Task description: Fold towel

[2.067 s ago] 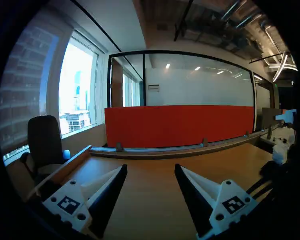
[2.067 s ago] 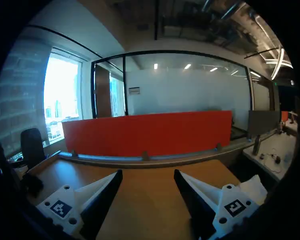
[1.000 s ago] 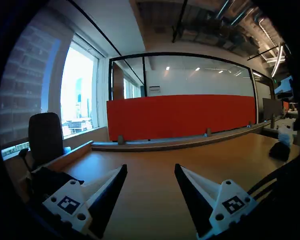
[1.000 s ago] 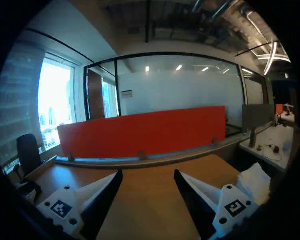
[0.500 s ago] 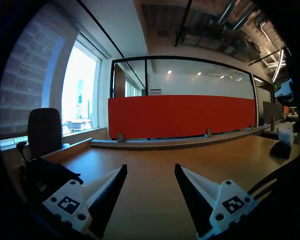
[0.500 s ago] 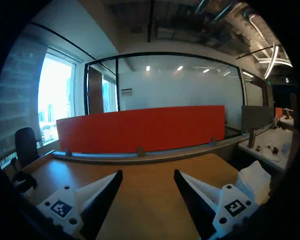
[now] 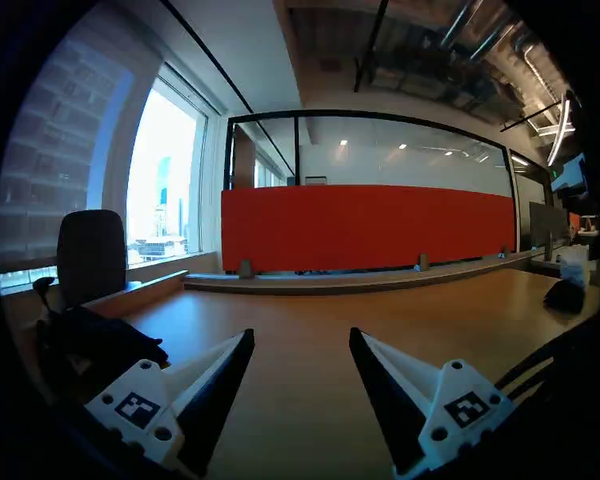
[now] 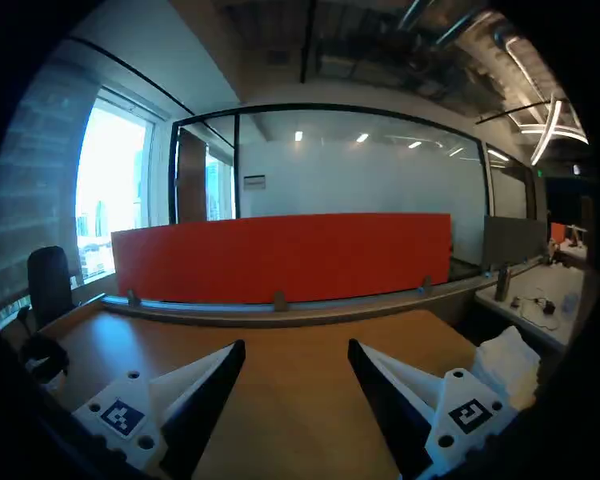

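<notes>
My left claw [image 7: 300, 331] and right claw [image 8: 295, 342] both spread wide and empty, over a wooden desk [image 7: 340, 308], red partition [image 7: 364, 228] behind, bright window [image 7: 160, 200] at left, white towel [image 8: 506, 364] at the desk's right edge.

Light: mixed daylight and ceiling fixtures, moderately bright; window [image 7: 160, 200] at left overexposed, washed to white and pale blue; small ceiling spots [image 8: 356, 138] and curved strip light [image 8: 544, 128] glare at upper right; exposed ceiling [image 7: 428, 48] dim; brick wall [image 7: 52, 160] beside window in shade; wooden desk [image 7: 316, 320] evenly lit with soft sheen. Distortion: strong fisheye; red divider [image 8: 284, 256] bows along its top edge; lines curve and darken toward the rim. Focus: left gripper [image 7: 300, 332] and right gripper [image 8: 296, 344] crisp in the foreground; background sharp.
</notes>
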